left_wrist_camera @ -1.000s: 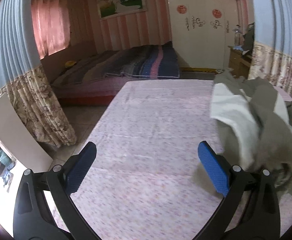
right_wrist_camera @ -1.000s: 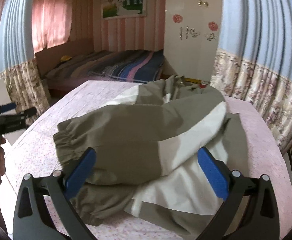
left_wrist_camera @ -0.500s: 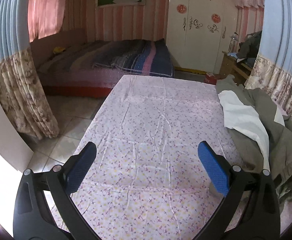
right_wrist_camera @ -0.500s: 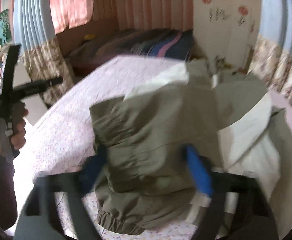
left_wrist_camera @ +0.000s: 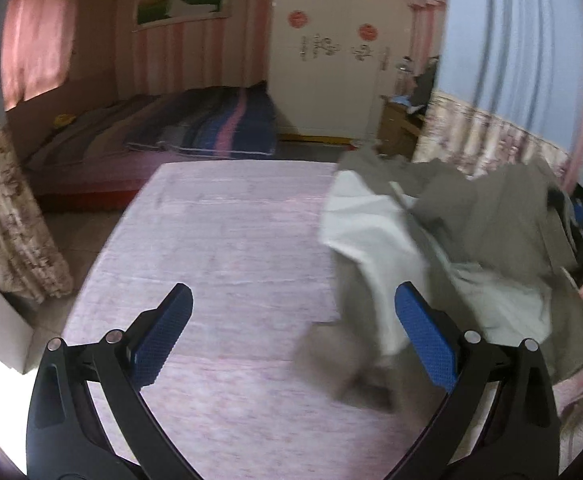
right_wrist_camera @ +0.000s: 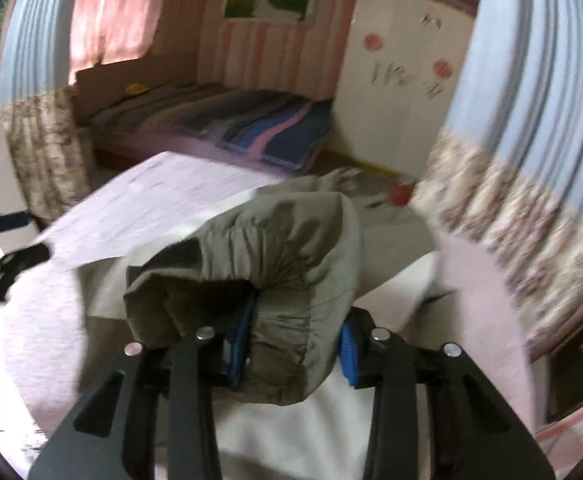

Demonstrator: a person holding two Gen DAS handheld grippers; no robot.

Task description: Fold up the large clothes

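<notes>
Right tool (right_wrist_camera: 291, 344) closing on gathered cuff (right_wrist_camera: 283, 320) of olive-and-white jacket (left_wrist_camera: 463, 240); cloth bunched between pads. Left tool (left_wrist_camera: 291, 332) wide, empty, over bare worktop (left_wrist_camera: 231, 248). Jacket heaped at right side of worktop. Finish clamp before lifting. Pull sleeve out flat. Bring left tool to far hem.

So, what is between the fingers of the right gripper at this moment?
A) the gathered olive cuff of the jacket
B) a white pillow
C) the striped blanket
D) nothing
A: in the right wrist view the right gripper is closing with the jacket's gathered olive cuff bunched between its blue pads.
</notes>
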